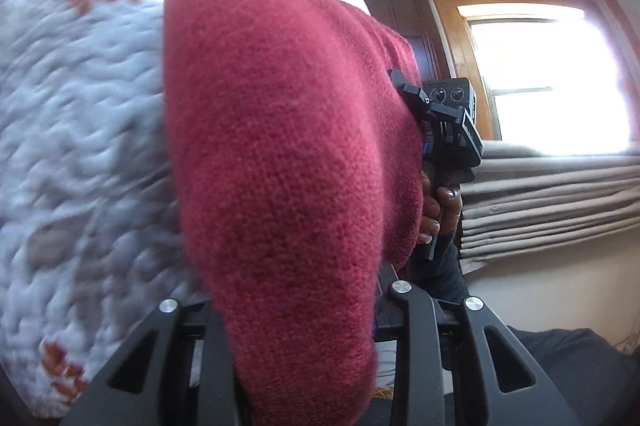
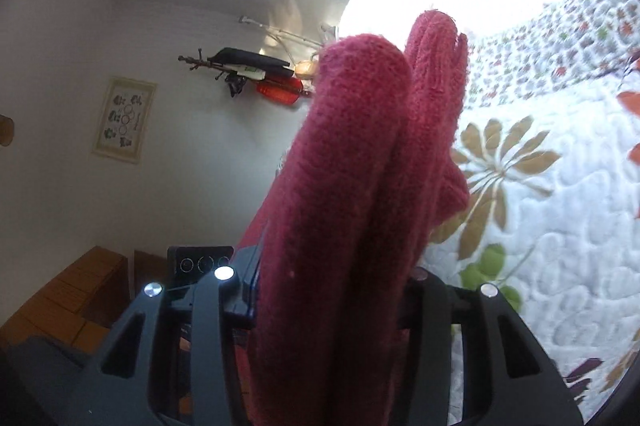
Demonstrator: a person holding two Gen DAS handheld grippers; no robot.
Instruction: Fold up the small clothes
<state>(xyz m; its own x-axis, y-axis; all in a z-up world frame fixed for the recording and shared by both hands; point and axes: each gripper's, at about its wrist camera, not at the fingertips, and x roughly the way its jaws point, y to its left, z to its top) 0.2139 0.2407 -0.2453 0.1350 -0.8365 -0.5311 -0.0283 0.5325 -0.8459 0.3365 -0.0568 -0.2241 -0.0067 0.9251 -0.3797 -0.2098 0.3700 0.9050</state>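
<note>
Knitted garment point(image 1: 280, 165), plain deep red throughout. Quilted bedspread point(image 2: 560, 226), white ground printed with tan leaves, green leaves, orange-red motifs and pink roses. Both grippers, left point(image 1: 304, 354) and right point(image 2: 332, 338), black with silver bolt heads.

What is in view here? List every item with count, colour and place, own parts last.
knitted garment: one, dark red, held up between both grippers above the quilt
quilt: one, white with floral print, on the bed
window: one, wood-framed, bright, in the far wall
curtain: one, grey-beige, beside the window
framed picture: one, pale, on the wall
coat rack: one, dark, holding dark and red items
left gripper: black, shut on the garment
right gripper: black, shut on the garment
hand: one, holding the right gripper
</note>
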